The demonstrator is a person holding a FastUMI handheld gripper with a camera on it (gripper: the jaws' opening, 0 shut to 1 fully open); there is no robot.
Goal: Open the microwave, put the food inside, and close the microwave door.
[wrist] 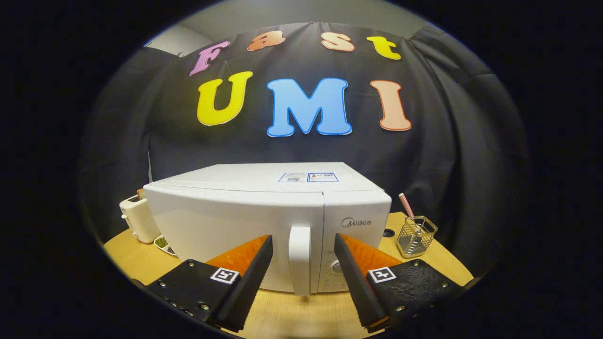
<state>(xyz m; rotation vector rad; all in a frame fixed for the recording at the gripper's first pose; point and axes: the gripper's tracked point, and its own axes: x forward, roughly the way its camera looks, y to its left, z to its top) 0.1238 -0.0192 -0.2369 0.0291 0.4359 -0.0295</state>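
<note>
Wood table [424,263]: microwave [235,221] handle [299,259] btwn spread tongs [303,249], door closed.

A microwave [264,221] stands on a table [292,315], its door handle [299,259] between the parted fingers [256,263] just ahead; a toaster [137,219] left, a wire basket [416,235] right.

Microwave [245,221]: plain white all over, handle [299,259] white too. Toaster [137,219]: cream-white. Table [301,315]: light wood tone. Wire basket [416,236]: silvery metal; straw [406,205] in it striped pink and white. Dish [163,244] beside the toaster: white, green contents.
</note>
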